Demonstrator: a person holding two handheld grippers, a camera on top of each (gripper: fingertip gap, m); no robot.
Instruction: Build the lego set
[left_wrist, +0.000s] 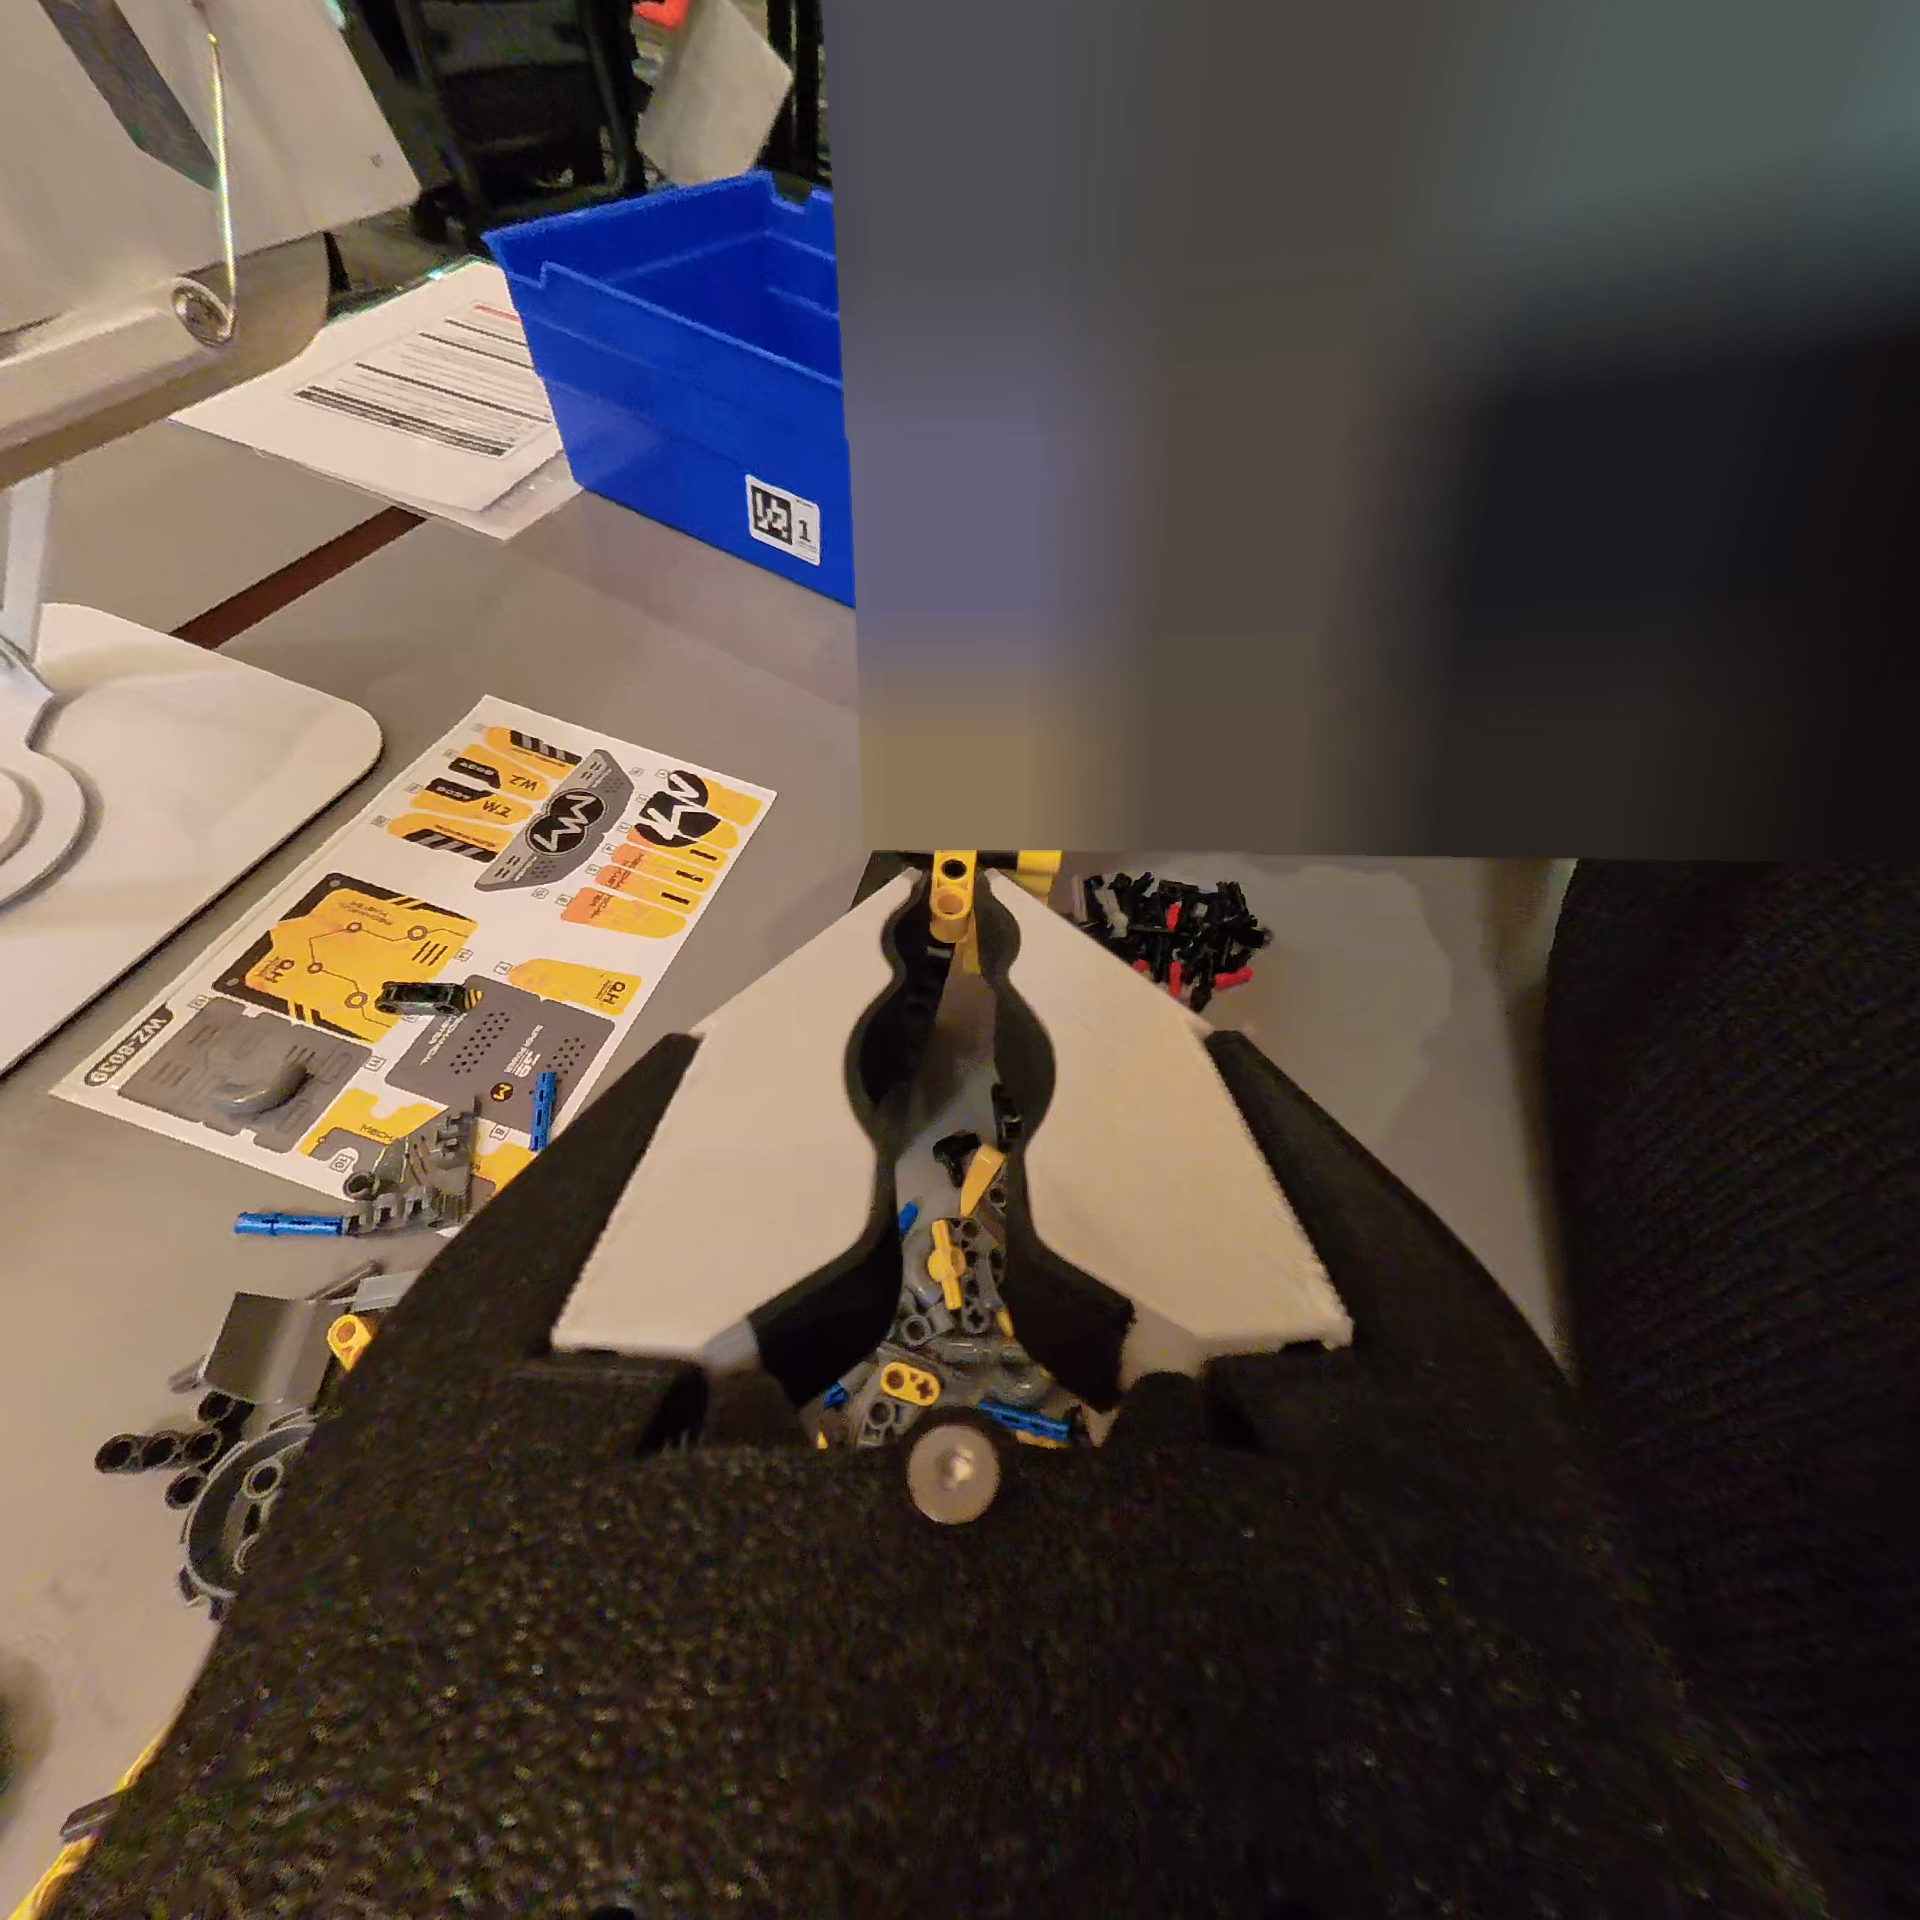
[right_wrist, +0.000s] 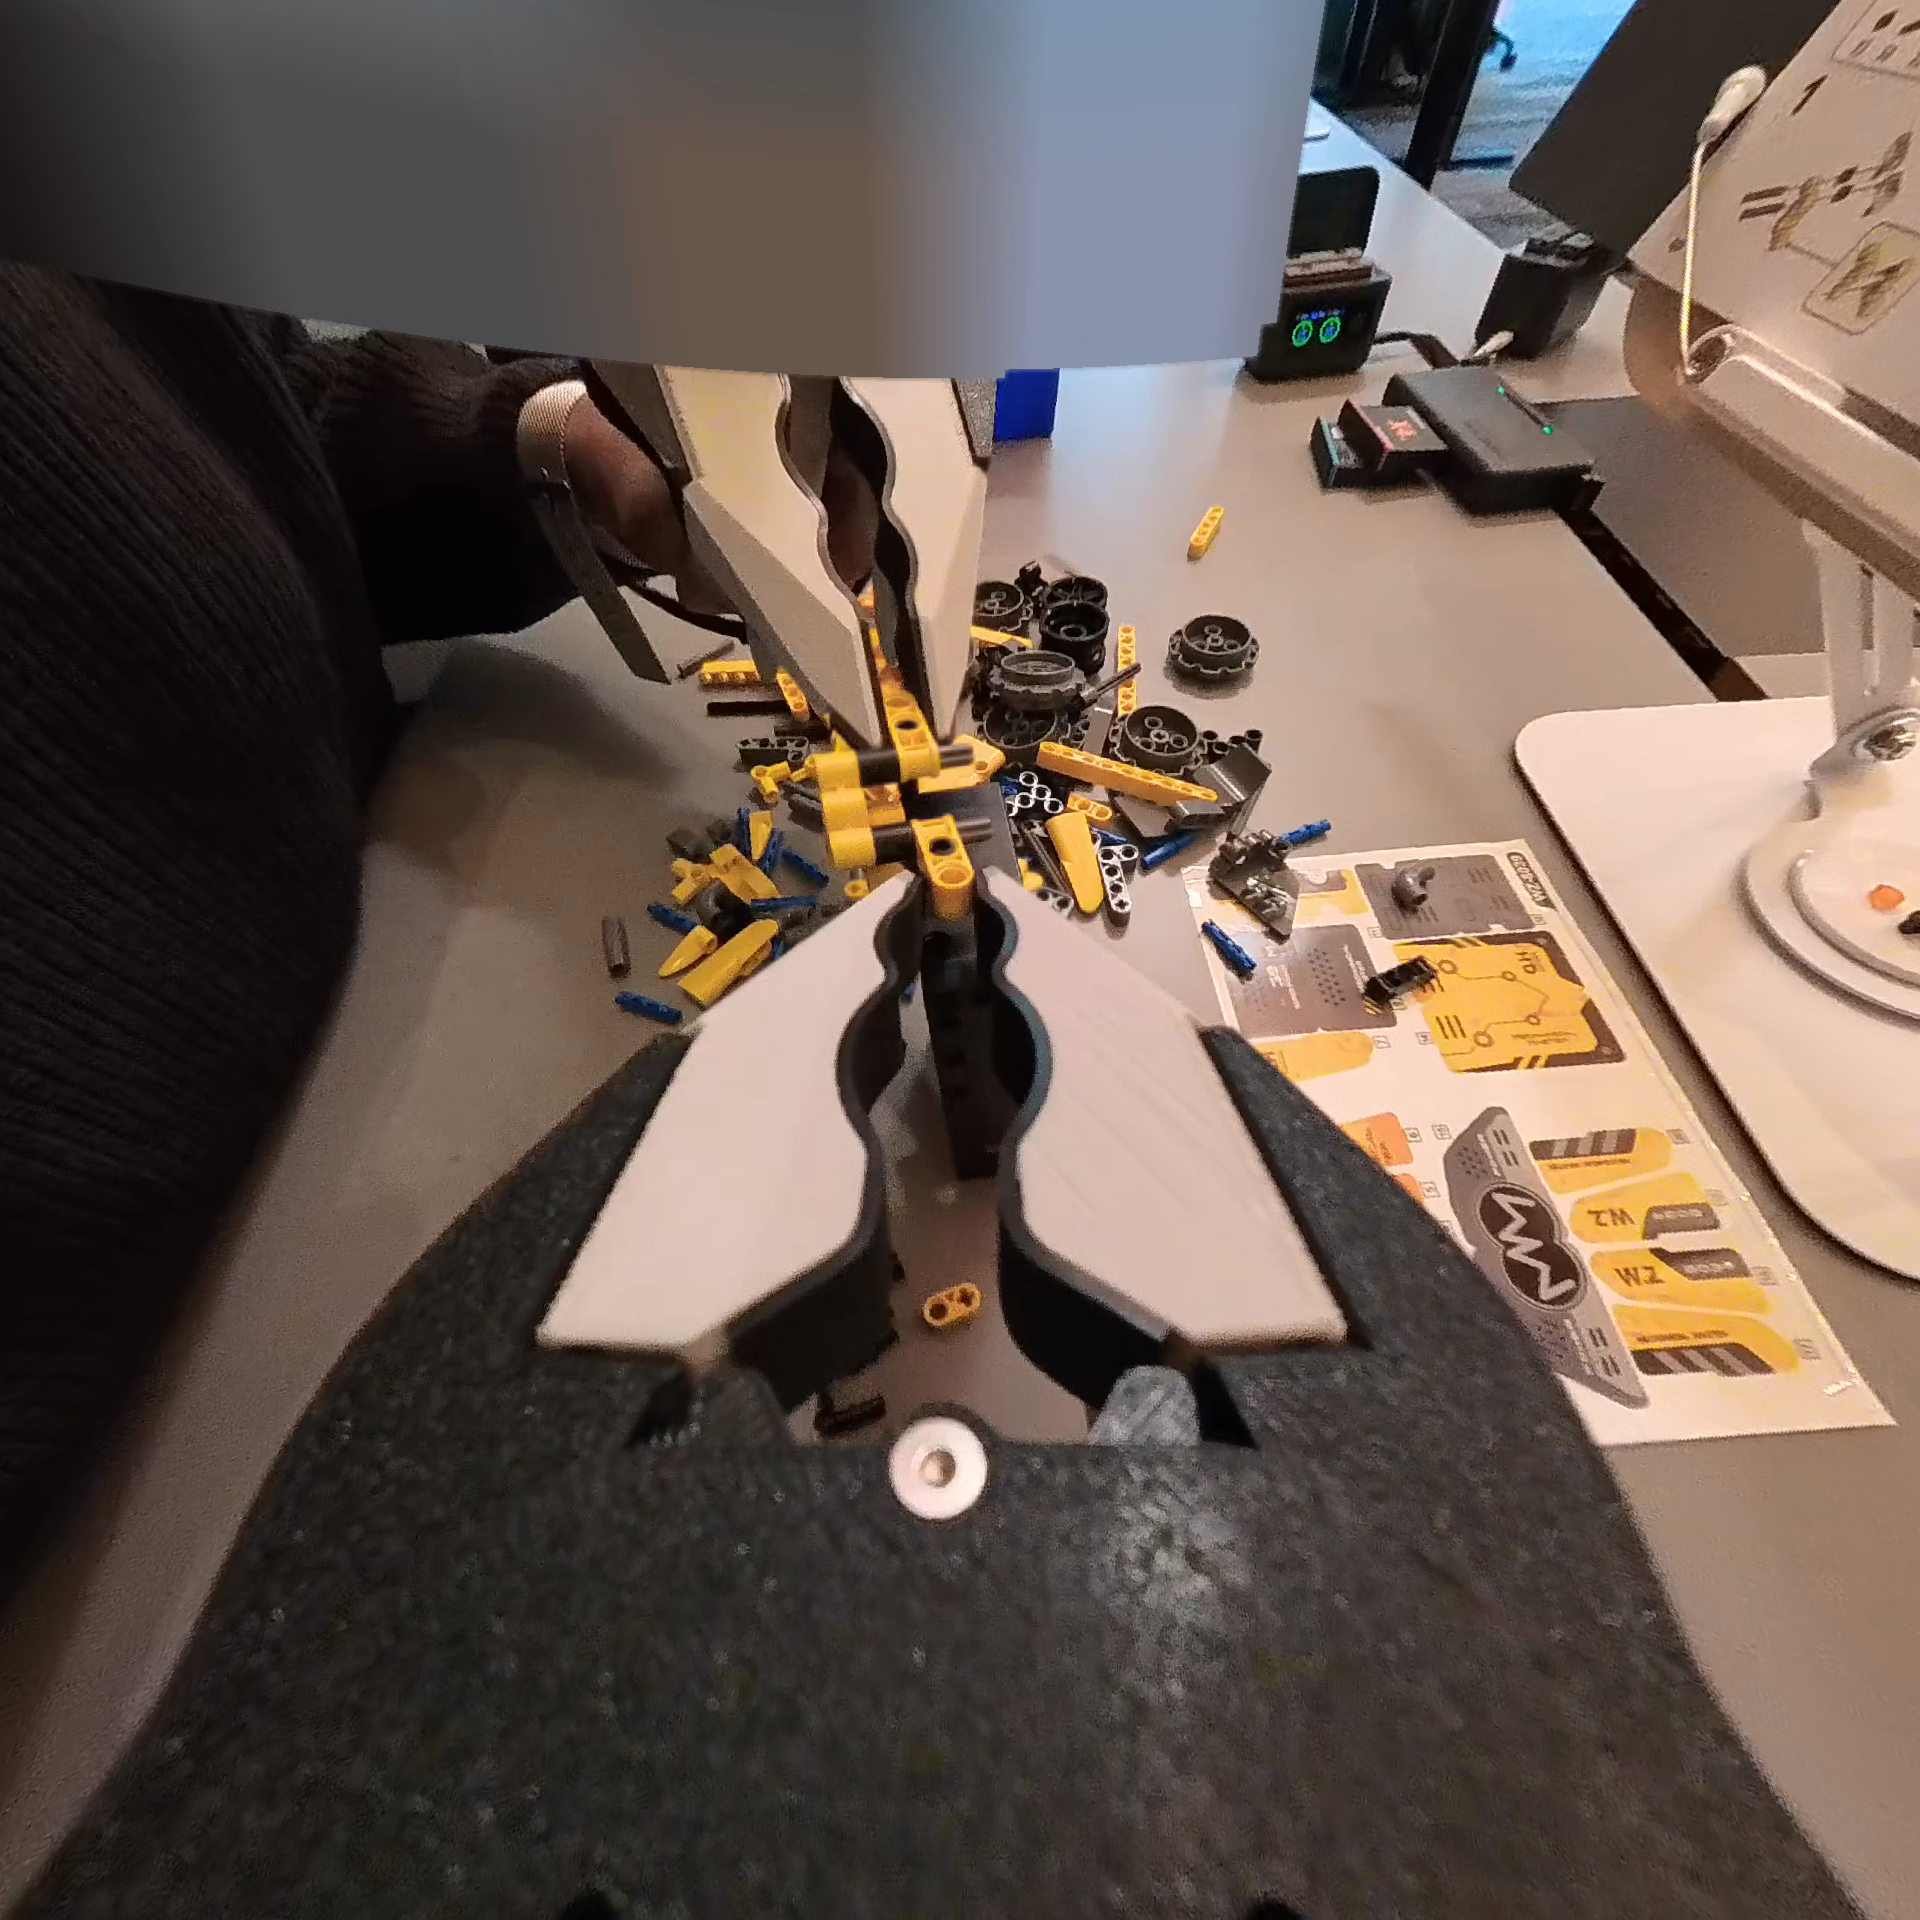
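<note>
Starting at your left, the left wrist view alone gives you the blue bin (left_wrist: 686, 353) at the far edge of the grey table (left_wrist: 644, 634), the printed paper (left_wrist: 416, 395) beside it, and a heap of small black and red pins (left_wrist: 1179, 930) to the right of the claw. Nearer and left lie the sticker sheet (left_wrist: 416, 966), a blue pin (left_wrist: 289, 1223) and a dark wheel hub (left_wrist: 234, 1496). Your left gripper (left_wrist: 951, 883) has its fingers drawn together on the yellow and black beam assembly (left_wrist: 951, 894); only the yellow tip and a black strip show between the pads.

The right wrist view shows what that one hides: the whole assembly (right_wrist: 894, 805), held above the table over the loose pile of parts (right_wrist: 1091, 748). Your left gripper (right_wrist: 902, 727) comes down on it from the far side, steeply tilted, with your hand (right_wrist: 623, 499) and dark sleeve (right_wrist: 156, 727) behind it. Your right gripper (right_wrist: 948, 883) points level and away from you, fingers clamped on the black beam of the same assembly from the near side. Farther right sit the sticker sheet (right_wrist: 1507, 1091), the white stand base (right_wrist: 1662, 831) and black electronic boxes (right_wrist: 1475, 436) at the far edge.
</note>
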